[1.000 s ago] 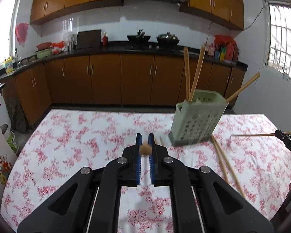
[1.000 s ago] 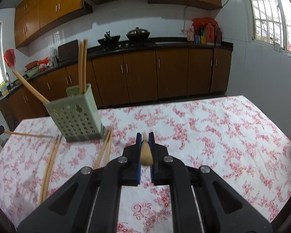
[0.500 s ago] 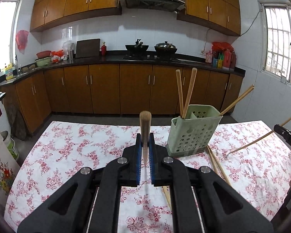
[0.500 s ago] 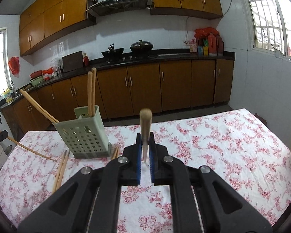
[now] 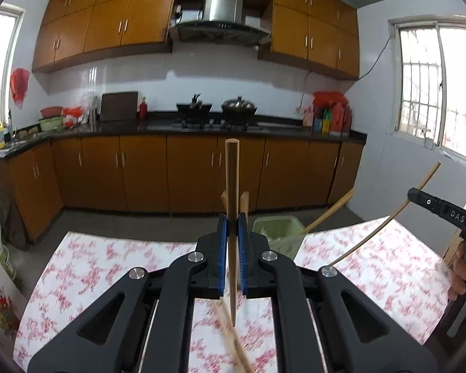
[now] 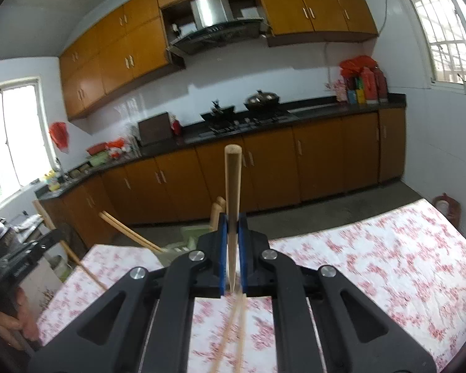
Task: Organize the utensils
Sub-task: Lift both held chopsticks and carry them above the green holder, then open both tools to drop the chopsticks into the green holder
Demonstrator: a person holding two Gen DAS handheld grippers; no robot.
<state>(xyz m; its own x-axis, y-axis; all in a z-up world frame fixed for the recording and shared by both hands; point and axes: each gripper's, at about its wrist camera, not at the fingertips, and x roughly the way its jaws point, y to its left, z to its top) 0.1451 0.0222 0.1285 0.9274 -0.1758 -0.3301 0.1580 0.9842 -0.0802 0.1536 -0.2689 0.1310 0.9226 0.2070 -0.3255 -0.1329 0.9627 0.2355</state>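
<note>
Centre of left wrist frame: black left gripper with blue pads (image 5: pixel 232 233), clamped tight on upright light wooden chopstick (image 5: pixel 232 192).
Centre of right wrist frame: black right gripper with blue pads (image 6: pixel 232 233), pinching second upright pale wooden chopstick (image 6: pixel 233 192).
Behind fingertips: pale green perforated plastic utensil holder (image 5: pixel 278 231), chopsticks leaning out.
Lower frame: loose chopsticks (image 5: pixel 233 346) on red-flowered white tablecloth (image 5: pixel 102 264).

Ahead of my left gripper (image 5: pixel 232 233), the green utensil basket (image 5: pixel 279 233) stood just beyond the fingertips, with chopsticks (image 5: pixel 329 211) leaning out of it toward my right gripper (image 5: pixel 438 211). Loose chopsticks (image 5: pixel 233 342) lay on the flowered tablecloth (image 5: pixel 93 264) below. The cloth to the left of the basket was open. Past my right gripper (image 6: pixel 232 233), the cloth's right side (image 6: pixel 372 255) was open.
</note>
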